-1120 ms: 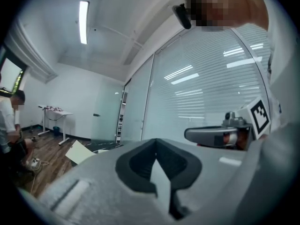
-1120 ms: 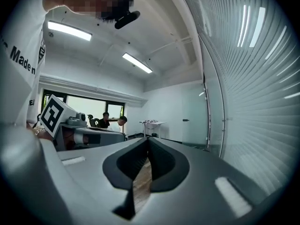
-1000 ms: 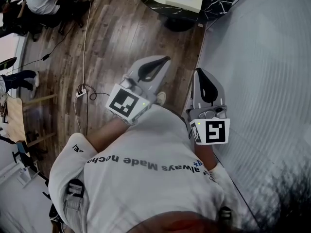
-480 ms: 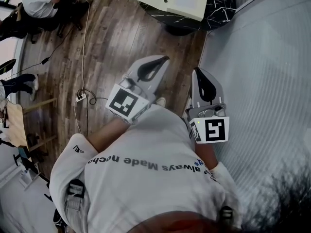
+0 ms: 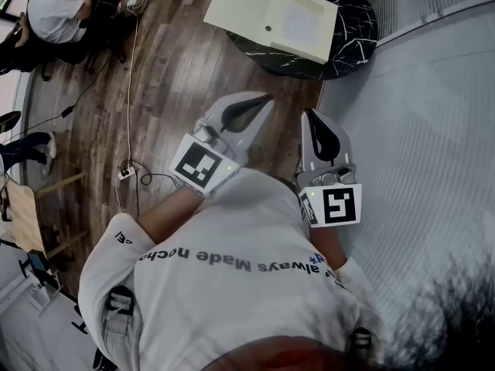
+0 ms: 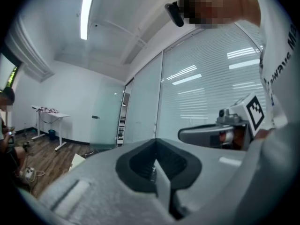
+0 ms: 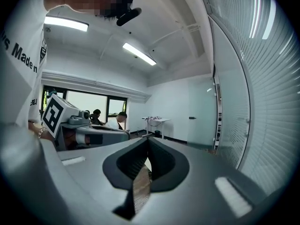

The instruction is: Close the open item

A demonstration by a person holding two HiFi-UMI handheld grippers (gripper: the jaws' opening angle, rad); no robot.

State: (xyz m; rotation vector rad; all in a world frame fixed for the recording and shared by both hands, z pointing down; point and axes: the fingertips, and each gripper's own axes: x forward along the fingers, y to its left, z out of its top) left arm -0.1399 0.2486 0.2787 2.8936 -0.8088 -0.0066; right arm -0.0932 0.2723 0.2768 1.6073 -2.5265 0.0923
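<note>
Head view: we are holding the left gripper [image 5: 267, 97] and right gripper [image 5: 311, 114] pinched together, empty. The open cream box [image 5: 305, 25] is lying well ahead of both on the black table [image 5: 352, 33]. We are judging it light and stiff, best pushed at the lid's [image 5: 240, 6] free edge.

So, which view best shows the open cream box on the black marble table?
Head view: the open cream box appears nearly whole from above. Left gripper view catches only a pale corner; right gripper view, nothing clear.

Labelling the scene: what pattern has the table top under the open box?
The table top is black with white veins; head view.
</note>
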